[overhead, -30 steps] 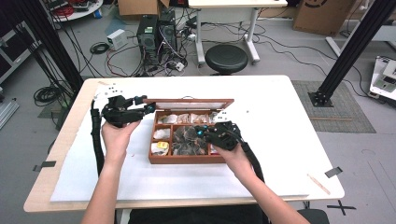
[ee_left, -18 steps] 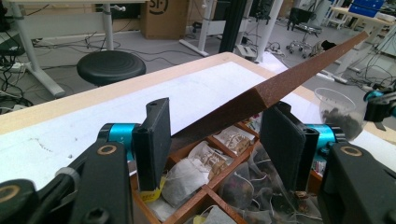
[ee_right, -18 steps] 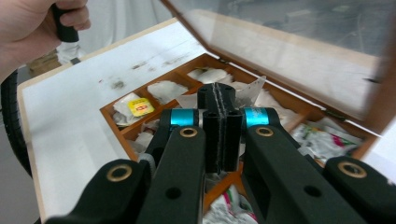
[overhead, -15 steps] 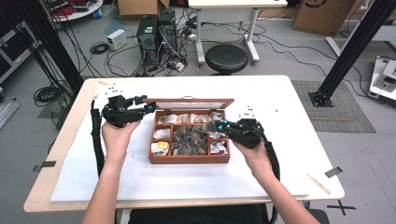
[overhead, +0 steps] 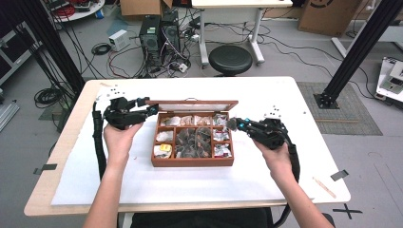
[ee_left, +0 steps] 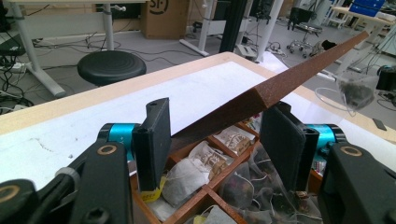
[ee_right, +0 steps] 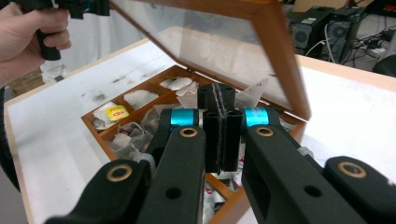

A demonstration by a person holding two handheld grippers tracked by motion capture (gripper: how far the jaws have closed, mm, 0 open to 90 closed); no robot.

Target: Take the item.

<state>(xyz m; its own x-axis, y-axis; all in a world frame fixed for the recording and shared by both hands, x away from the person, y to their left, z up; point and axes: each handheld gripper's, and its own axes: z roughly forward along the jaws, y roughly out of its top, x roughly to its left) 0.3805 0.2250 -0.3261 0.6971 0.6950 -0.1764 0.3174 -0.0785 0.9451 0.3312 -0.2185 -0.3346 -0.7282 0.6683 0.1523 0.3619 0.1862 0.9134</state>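
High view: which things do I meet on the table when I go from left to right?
Left gripper → wooden tea box → tea bag hanging at the right gripper's tips → right gripper.

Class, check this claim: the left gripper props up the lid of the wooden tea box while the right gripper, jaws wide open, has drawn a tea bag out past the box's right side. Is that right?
Not quite. The right gripper has its jaws shut, as the right gripper view shows, pinching a tea bag that the left gripper view shows dangling. The rest holds: the left gripper props the lid of the wooden tea box.

Brown wooden box [overhead: 192, 161] (yellow tea bag [overhead: 165, 148])
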